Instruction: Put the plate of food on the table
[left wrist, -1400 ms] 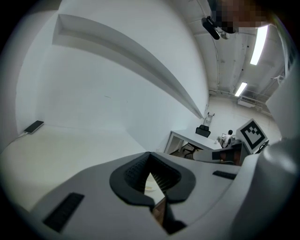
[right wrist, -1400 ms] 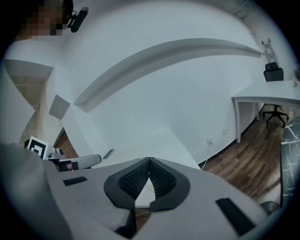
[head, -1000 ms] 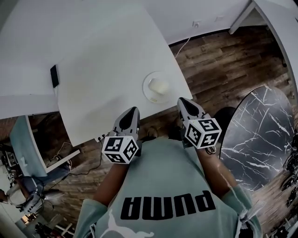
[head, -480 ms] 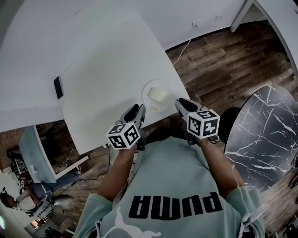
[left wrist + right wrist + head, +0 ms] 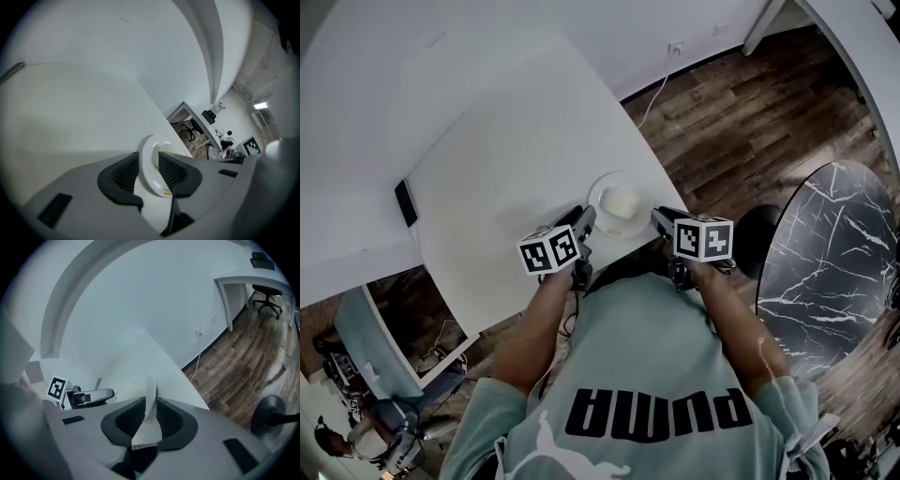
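A white plate [image 5: 602,189] with a pale lump of food [image 5: 622,201] rests on the white table [image 5: 506,159], close to its near corner. My left gripper [image 5: 586,218] is at the plate's left rim. Its jaws are opening, and the rim [image 5: 149,161] stands between the pads with a slight gap. My right gripper [image 5: 660,217] is at the plate's right rim. In the right gripper view the rim [image 5: 151,397] fills the narrow space between the pads. My left gripper [image 5: 89,397] also shows across the plate there.
A dark flat device [image 5: 405,202] lies near the table's left edge. A round black marble table [image 5: 820,253] stands to the right on the wood floor. A cable [image 5: 649,101] runs down the wall behind.
Both grippers have moved forward from in front of my chest to the plate's two sides. The plate has stayed on the table.
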Demonstrator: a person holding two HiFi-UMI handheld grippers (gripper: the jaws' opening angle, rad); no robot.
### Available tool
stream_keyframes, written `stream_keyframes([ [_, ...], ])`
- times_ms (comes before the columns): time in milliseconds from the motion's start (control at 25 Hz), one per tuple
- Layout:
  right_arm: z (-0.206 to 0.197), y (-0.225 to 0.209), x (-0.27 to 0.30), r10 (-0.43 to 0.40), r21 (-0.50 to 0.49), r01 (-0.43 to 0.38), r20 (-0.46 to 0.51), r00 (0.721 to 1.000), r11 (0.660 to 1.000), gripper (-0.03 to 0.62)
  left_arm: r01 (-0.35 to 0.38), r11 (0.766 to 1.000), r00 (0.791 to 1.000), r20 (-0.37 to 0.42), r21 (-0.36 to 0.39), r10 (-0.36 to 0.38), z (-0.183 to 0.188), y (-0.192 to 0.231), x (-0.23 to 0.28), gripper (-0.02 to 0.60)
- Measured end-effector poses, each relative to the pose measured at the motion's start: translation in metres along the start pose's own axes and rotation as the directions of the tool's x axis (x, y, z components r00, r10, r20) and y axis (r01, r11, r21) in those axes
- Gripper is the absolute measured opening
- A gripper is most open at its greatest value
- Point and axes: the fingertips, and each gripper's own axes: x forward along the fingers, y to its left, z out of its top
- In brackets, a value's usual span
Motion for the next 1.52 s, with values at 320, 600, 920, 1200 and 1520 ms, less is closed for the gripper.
stream_keyframes([
  [320, 0.002, -0.007, 0.017, -0.021, 0.118, 0.023, -0.013, 1.0, 0.993, 0.058, 0.035, 0.998, 0.994, -0.106, 0.048, -0.03, -0.003, 0.009, 0.026, 0.105],
  [600, 0.0, -0.004, 0.018, -0.032, 0.173, 0.032, -0.003, 0.999, 0.984, 0.044, 0.069, 0.997, 0.991, -0.12, 0.032, -0.065, -0.003, 0.008, 0.029, 0.064],
  [920, -0.008, 0.006, 0.006, -0.064, 0.193, 0.056, 0.036, 0.997, 0.98, 0.037, 0.127, 0.992, 0.988, -0.088, -0.022, -0.128, -0.006, 0.005, 0.019, 0.057],
  [1200, -0.012, 0.011, -0.025, -0.091, 0.217, 0.064, 0.115, 0.989, 0.974, 0.034, 0.204, 0.978, 0.976, -0.066, -0.041, -0.206, -0.014, -0.018, 0.009, 0.055],
  [1520, -0.012, 0.016, -0.07, -0.12, 0.245, 0.061, 0.231, 0.966, 0.968, 0.032, 0.285, 0.958, 0.956, -0.058, -0.025, -0.286, -0.015, -0.057, -0.01, 0.049],
])
